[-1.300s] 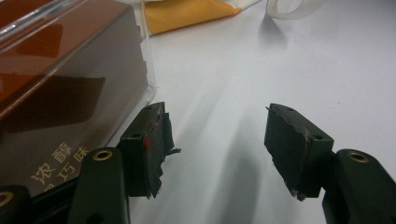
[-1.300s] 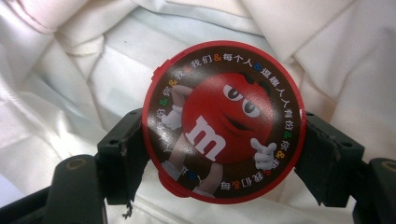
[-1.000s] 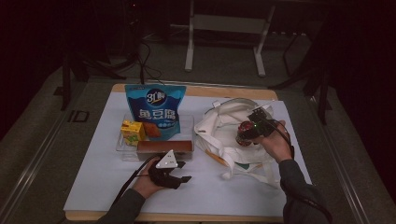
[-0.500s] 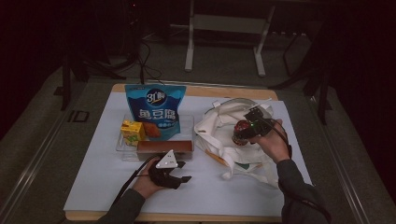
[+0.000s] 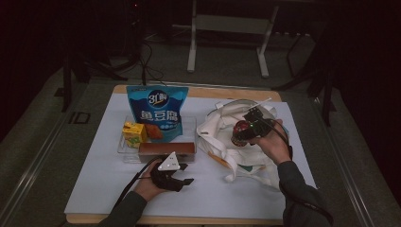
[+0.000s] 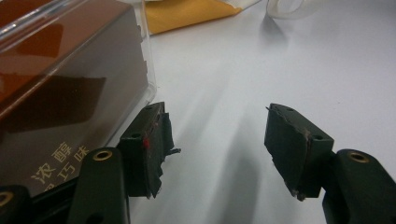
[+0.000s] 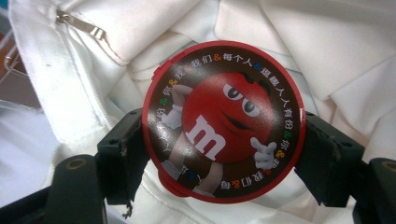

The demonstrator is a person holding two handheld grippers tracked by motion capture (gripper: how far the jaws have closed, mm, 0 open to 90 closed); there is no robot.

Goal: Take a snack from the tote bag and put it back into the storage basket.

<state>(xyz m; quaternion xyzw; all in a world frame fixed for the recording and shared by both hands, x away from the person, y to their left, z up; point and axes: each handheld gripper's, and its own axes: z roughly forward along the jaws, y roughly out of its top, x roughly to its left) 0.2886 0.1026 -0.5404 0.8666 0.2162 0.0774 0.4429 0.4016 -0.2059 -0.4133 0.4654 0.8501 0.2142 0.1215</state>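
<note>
Right of centre in the high view, the right gripper (image 5: 245, 133) hangs over the rumpled white tote bag (image 5: 222, 130) with a round red candy tub (image 5: 240, 133) pinched between its jaws. In the right gripper view the tub (image 7: 224, 121) sits in the middle of the frame, lid facing the camera, and the black pads (image 7: 125, 149) press on its rim from the left and right, with the white cloth of the bag (image 7: 327, 51) behind it and a metal zip pull (image 7: 79, 24) at the upper left. By its look the tub is a stiff plastic container, light to moderate in weight, with a smooth, curved wall that may slip or swivel between flat pads; the safest hold is probably the one shown, straight across the widest part and just below the lid's lip, so the lip can stop it sliding. The bag is soft and floppy, so its mouth will likely sag and need room for the tub to go in. At the lower middle of the high view, the left gripper (image 5: 185, 173) rests on the white table cover (image 5: 94, 189); in the left gripper view its jaws stand spread with nothing between them, beside a clear-walled brown box (image 6: 70, 93) at the left of the frame.
</note>
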